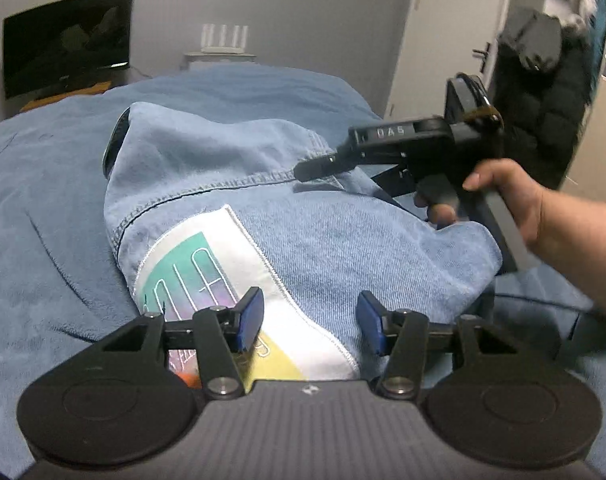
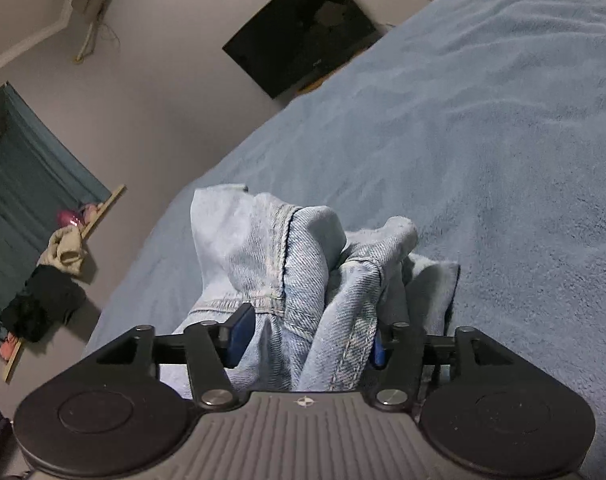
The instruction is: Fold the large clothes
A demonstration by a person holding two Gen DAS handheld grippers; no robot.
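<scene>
A light blue denim jacket (image 1: 287,208) with a white and teal printed back patch (image 1: 207,264) lies bunched on the blue blanket (image 1: 43,208). My left gripper (image 1: 309,320) is open just above the jacket's near part, over the patch, holding nothing. My right gripper (image 2: 307,336) is shut on a bunched fold of the denim jacket (image 2: 287,264) and holds it lifted off the blanket (image 2: 483,140). In the left wrist view the right gripper (image 1: 315,168) grips the jacket's far right edge, with the hand behind it.
A dark TV screen (image 1: 67,40) stands past the bed's far left corner. A white router (image 1: 224,38) sits on a stand behind the bed. A dark coat (image 1: 543,92) hangs by the door at right. Clothes (image 2: 51,280) lie on a window sill.
</scene>
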